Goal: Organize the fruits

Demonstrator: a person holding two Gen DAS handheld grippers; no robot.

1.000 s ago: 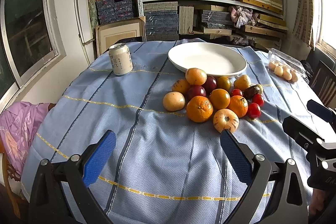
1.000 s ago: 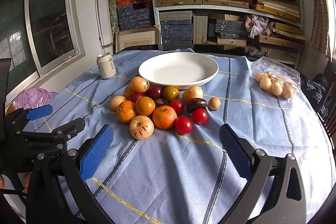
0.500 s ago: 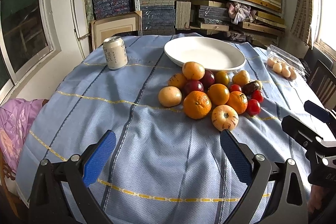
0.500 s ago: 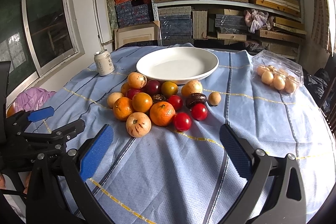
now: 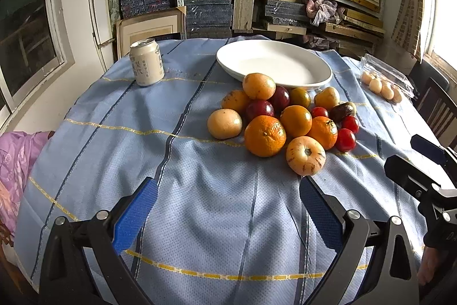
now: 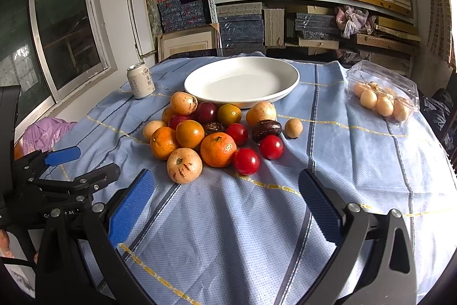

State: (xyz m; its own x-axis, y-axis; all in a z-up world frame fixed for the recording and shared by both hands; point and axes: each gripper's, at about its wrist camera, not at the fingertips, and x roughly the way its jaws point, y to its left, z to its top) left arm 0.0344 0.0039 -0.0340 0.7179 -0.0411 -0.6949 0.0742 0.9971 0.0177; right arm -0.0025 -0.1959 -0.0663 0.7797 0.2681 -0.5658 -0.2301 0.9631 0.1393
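A heap of fruit lies on the blue tablecloth in front of a large empty white plate (image 5: 274,66) (image 6: 242,80). Nearest me are a pale striped fruit (image 5: 305,155) (image 6: 184,165), two oranges (image 5: 265,135) (image 6: 218,149) and red tomatoes (image 6: 247,161). My left gripper (image 5: 228,205) hangs open above bare cloth, short of the heap, nothing between its blue pads. Beside it, my right gripper (image 6: 228,205) is also open and empty, just short of the tomatoes. Each gripper shows at the edge of the other's view.
A drink can (image 5: 146,62) (image 6: 140,84) stands at the back left. A clear plastic box of small round pale fruits (image 5: 385,82) (image 6: 382,96) sits at the right. Shelves stacked with boxes stand behind the table. A dark chair (image 5: 437,105) is at the right, pink fabric (image 5: 17,156) at the left.
Both grippers have moved forward a little toward the fruit heap, which now looks larger and closer. Both stay open. No fruit has moved.
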